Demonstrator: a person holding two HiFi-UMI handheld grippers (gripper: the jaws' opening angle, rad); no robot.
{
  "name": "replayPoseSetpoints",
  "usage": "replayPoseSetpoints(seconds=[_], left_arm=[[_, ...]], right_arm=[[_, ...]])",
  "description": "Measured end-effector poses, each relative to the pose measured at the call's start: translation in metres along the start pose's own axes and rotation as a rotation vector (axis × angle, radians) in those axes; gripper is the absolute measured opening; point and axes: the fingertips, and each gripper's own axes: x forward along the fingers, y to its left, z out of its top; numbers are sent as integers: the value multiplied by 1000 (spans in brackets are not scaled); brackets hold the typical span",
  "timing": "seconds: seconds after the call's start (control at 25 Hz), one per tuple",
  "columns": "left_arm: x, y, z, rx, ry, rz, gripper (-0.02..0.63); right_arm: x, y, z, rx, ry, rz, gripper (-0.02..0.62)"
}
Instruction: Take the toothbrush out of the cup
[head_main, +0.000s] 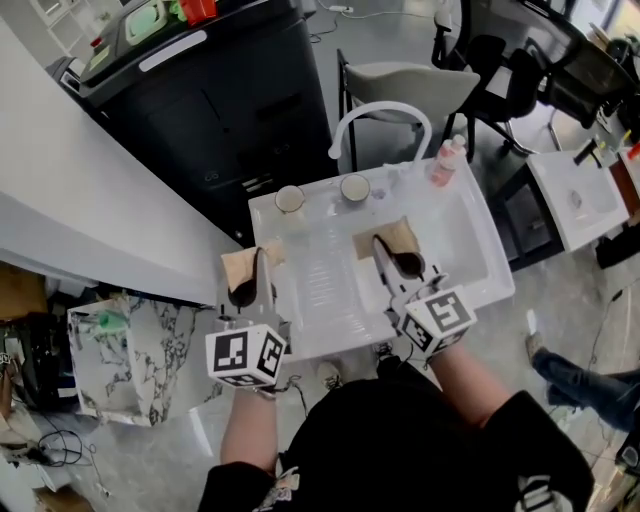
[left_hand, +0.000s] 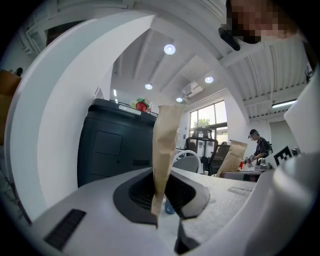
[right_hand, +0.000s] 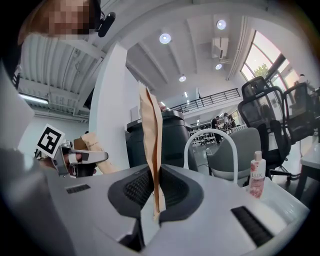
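Both grippers before the reach, seen from the head view and both gripper views. The left gripper (head_main: 246, 268) has its two tan-faced jaws pressed flat together with nothing between them (its own view shows them as one upright tan strip (left_hand: 166, 135)). The right gripper (head_main: 397, 248) is closed the same way and is likewise empty (right_hand: 150, 131). Both point level toward the back of a white sink (head_main: 492, 262), the right one over the basin and the left one at its left edge.

Beyond the jaw tips, on the sink's rear ledge, stand a left cup (head_main: 290, 199) and a right cup (head_main: 354, 187), apart from each other and from both grippers. An arched white faucet (head_main: 381, 112) rises behind them, with a pink bottle (head_main: 446, 160) to its right and a black cabinet (head_main: 232, 95) farther back.

The toothbrush cannot be made out at this size, so which cup holds it cannot be told.

Handling, as a judgement:
- A toothbrush is light, stiff and narrow, and its smooth handle may be slippery if wet.
- The jaws must first part, then close across the handle just above the cup's rim.
- A straight upward lift keeps the brush from levering the light cup over, and the other gripper could steady the cup.
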Motion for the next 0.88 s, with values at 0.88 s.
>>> replayPoseSetpoints(seconds=[0.88], left_arm=[[-92,-14,-12,-7,35,-87,31]], right_arm=[[-24,68,6,-24,-33,-22,28]])
